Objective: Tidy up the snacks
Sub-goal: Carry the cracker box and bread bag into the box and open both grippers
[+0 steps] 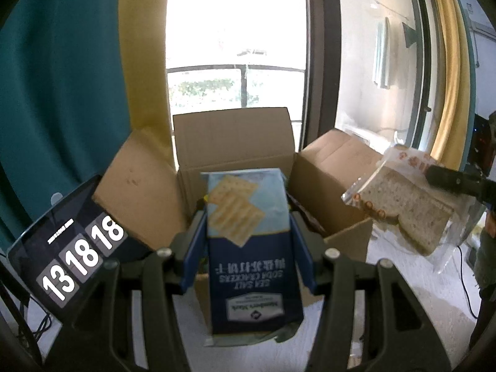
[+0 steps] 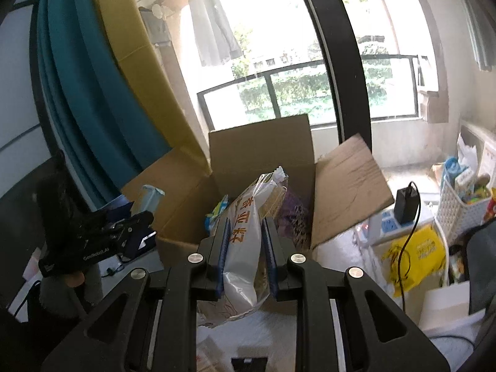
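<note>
My left gripper (image 1: 248, 232) is shut on a blue box of sea salt soda crackers (image 1: 248, 241) and holds it upside down in front of an open cardboard box (image 1: 235, 145). My right gripper (image 2: 246, 241) is shut on a clear bag of sliced bread (image 2: 245, 248) and holds it over the same cardboard box (image 2: 260, 145). The bread bag (image 1: 406, 207) also shows at the right of the left wrist view, with the right gripper's finger (image 1: 449, 179) on it. The left gripper body (image 2: 99, 238) and the cracker box's top (image 2: 148, 198) show at the left of the right wrist view. Several snack packets (image 2: 291, 214) lie inside the box.
A tablet showing a clock (image 1: 71, 254) leans at the left of the box. A white basket of snacks (image 2: 462, 201), a yellow bag (image 2: 415, 251) and a black power adapter (image 2: 406, 204) stand to the right. Teal and yellow curtains (image 2: 93, 93) and a window are behind.
</note>
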Demonstrator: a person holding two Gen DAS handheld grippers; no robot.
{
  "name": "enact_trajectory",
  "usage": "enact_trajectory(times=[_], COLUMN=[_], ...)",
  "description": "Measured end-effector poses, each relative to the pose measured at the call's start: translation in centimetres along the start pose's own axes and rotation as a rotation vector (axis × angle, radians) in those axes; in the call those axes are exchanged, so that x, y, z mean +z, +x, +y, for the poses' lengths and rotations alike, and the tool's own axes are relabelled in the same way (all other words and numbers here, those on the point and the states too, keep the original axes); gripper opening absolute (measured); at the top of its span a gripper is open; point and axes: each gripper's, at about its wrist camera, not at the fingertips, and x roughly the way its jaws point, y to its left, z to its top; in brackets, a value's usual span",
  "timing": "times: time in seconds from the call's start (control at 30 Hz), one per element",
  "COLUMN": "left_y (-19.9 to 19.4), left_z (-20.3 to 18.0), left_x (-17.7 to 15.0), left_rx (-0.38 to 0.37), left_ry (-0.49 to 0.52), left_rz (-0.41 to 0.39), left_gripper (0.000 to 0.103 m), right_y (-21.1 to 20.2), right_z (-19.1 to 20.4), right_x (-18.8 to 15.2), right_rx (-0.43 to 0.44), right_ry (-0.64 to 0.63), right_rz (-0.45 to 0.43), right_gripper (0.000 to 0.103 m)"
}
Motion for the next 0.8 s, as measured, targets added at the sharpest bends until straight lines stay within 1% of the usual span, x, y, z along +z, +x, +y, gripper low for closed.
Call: enact_trajectory(times=[0.17,0.3,0.33,0.4,0.53,0.67,0.8], left_y=[1.6,3.5,3.9,4.6,5.9,6.8,7.4], left_z=[0.2,0.6,0.8,1.1,1.3,1.7,2.3], left_x=[0.8,1.2,1.3,1.3,1.3,1.6,1.7], left_rx=[0.004,0.01,0.011,0.018,0.019,0.02,0.016], left_ry=[0.007,0.002,-0.004,-0.019,-0.02,-0.034,-0.057], left_rz=[-0.003,0.007,0.009,0.011,0.038,0.053,0.061], left_gripper=[0.054,0.054,0.054,0.054,0.054,0.054,0.055], right_y=[1.3,2.5,3.0,3.9,6.1,7.9,10.2], right_z=[-0.1,-0.2,-0.2,-0.4,-0.8,-1.1,-1.2], right_x=[1.3,2.5,2.8,3.0,3.2,3.2,3.3], right_rx=[-0.045,-0.108,-0.142,-0.18,-0.25,-0.277,-0.324], right_ry=[-0.034,-0.072,-0.09,-0.111,-0.155,-0.183,-0.231], right_rz=[-0.025,-0.051,-0.062,-0.07,-0.07,-0.059,-0.046], right_gripper=[0.023,0.023,0.023,0.023,0.023,0.023,0.023])
